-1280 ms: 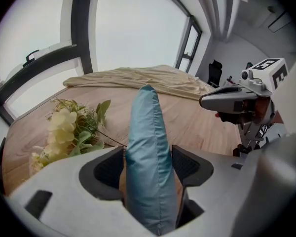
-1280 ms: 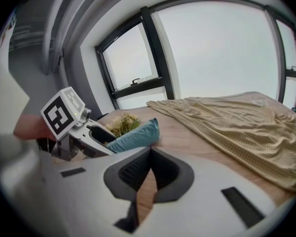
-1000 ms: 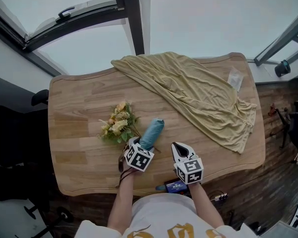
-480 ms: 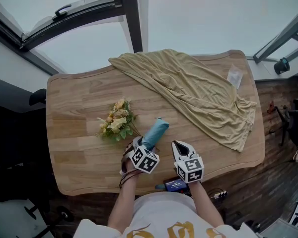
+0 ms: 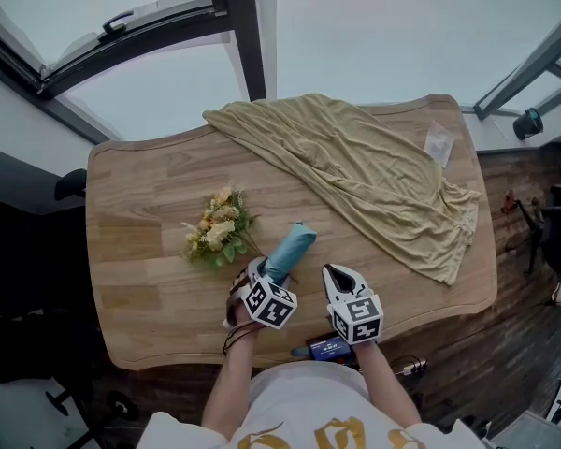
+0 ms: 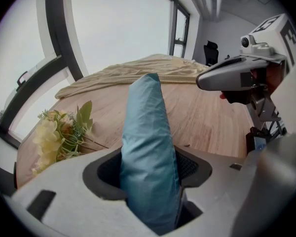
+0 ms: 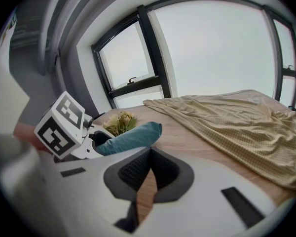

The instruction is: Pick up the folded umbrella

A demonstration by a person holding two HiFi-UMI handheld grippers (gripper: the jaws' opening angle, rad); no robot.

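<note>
The left claw (image 6: 149, 162) has just been closing on the folded umbrella (image 6: 145, 127), whose blue-green fabric fills the gap between the pads, leaving only slivers of dark pad showing on either side. The claw grips the umbrella by its near end, so the rest of it runs out beyond the jaws towards the far edge of the tabletop (image 5: 150, 204). Compared with a second ago, the claw's marker cube (image 5: 269, 304) has rolled a little in the head view and the umbrella's free end has swung slightly to the right, which suggests the grip now steers it. Whether that end has left the wood cannot be told from any view. The grasp appears made, with only the lift left to do.

The right claw (image 7: 147, 179) hovers just beside it over the near edge, jaws drawn together to a thin slit with nothing between them but a strip of wood showing beyond.

The umbrella sits close to the near edge, about midway along it. A small bunch of yellow flowers (image 5: 217, 235) lies just beside it on the left, its stems reaching towards the claw. A tan cloth (image 5: 374, 176) is draped from the far edge down to the right-hand edge, well apart from both claws
</note>
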